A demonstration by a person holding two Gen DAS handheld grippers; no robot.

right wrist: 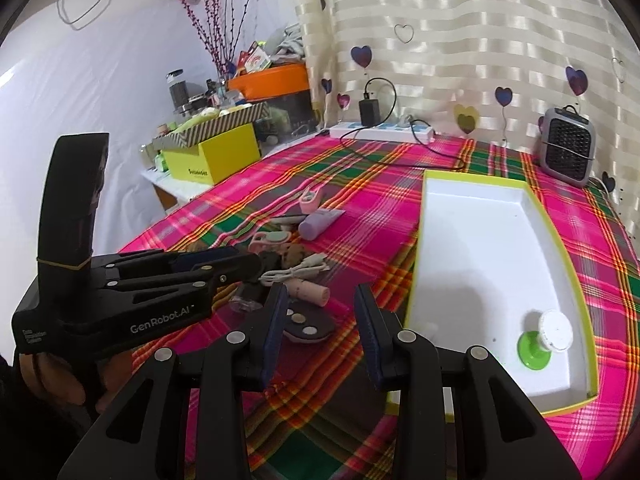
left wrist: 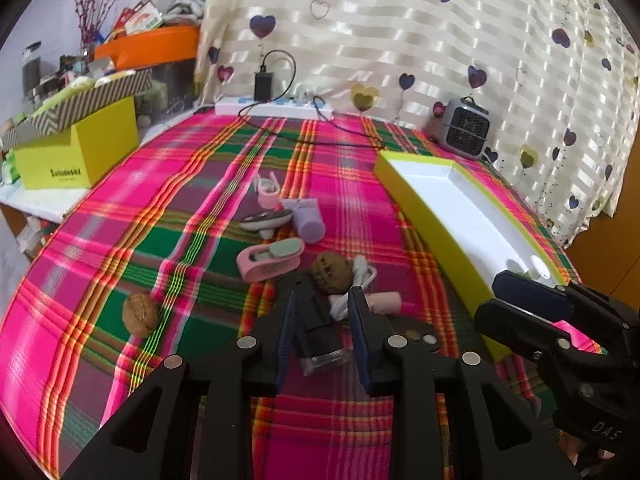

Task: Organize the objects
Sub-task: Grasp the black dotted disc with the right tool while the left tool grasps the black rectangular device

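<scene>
My left gripper (left wrist: 322, 294) hovers low over a heap of small items on the plaid cloth, jaws apart. A black stick with a clear end (left wrist: 318, 334) lies between its fingers, and the pads do not press on it. Just ahead are a walnut (left wrist: 330, 276), a white cable (left wrist: 360, 274), a pink tube (left wrist: 386, 302), a pink clip case (left wrist: 268, 260) and a purple tube (left wrist: 306, 222). A second walnut (left wrist: 140, 314) lies apart at the left. My right gripper (right wrist: 320, 300) is open and holds nothing, beside the yellow-green tray (right wrist: 416, 272), which holds a green-and-white piece (right wrist: 546, 340).
A dark oval pouch (right wrist: 308, 328) lies under the right gripper. At the back stand a power strip with charger (left wrist: 276, 106) and a small grey fan (left wrist: 466, 126). A yellow box (left wrist: 76, 156) and an orange bin (left wrist: 152, 44) crowd the left shelf. A curtain hangs behind.
</scene>
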